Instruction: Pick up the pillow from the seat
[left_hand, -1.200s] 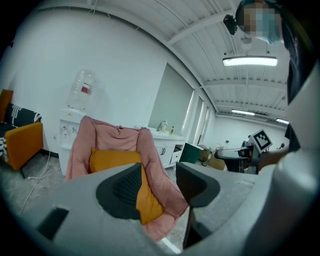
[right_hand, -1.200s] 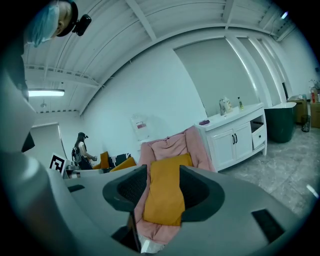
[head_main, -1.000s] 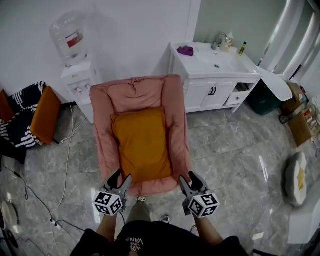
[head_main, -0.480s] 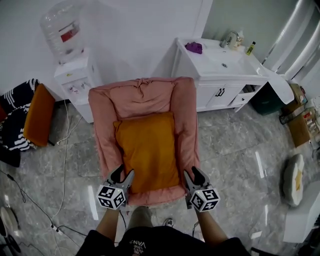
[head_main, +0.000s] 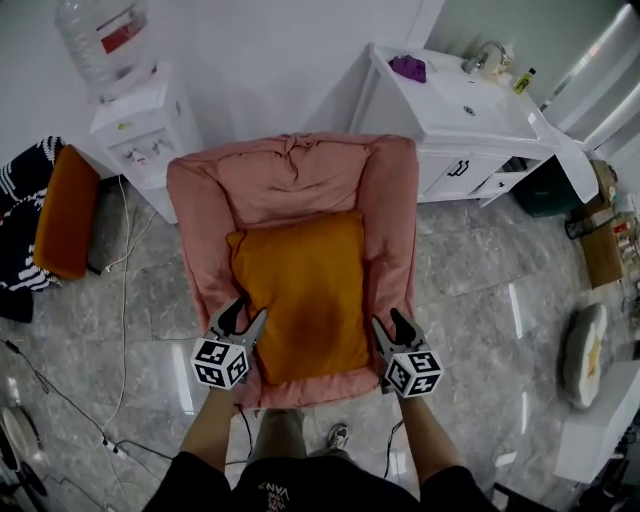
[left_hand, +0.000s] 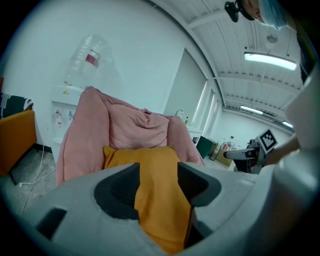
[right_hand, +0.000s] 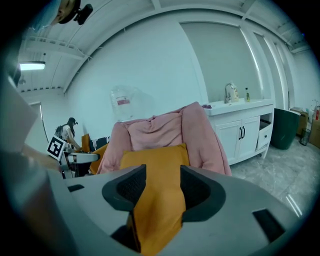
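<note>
An orange pillow (head_main: 300, 295) lies flat on the seat of a pink padded armchair (head_main: 290, 180). My left gripper (head_main: 243, 316) hovers at the pillow's front left edge, and my right gripper (head_main: 388, 326) at its front right edge, over the chair's arm. Both are open, and their jaws have just been opening further. In the left gripper view the pillow (left_hand: 155, 200) fills the gap between the jaws of the left gripper (left_hand: 157, 170). It shows the same way (right_hand: 157, 200) between the jaws of the right gripper (right_hand: 163, 172). I see no pad pressing on it.
A water dispenser (head_main: 125, 120) stands behind the chair at the left, and a white sink cabinet (head_main: 460, 110) at the right. A second orange cushion (head_main: 62, 210) rests on a striped seat far left. Cables (head_main: 120, 300) trail over the grey floor. Cardboard boxes (head_main: 610, 240) sit far right.
Both grippers have moved forward and down, from in front of the chair to the pillow's front edges. The chair has come closer in the head view.
</note>
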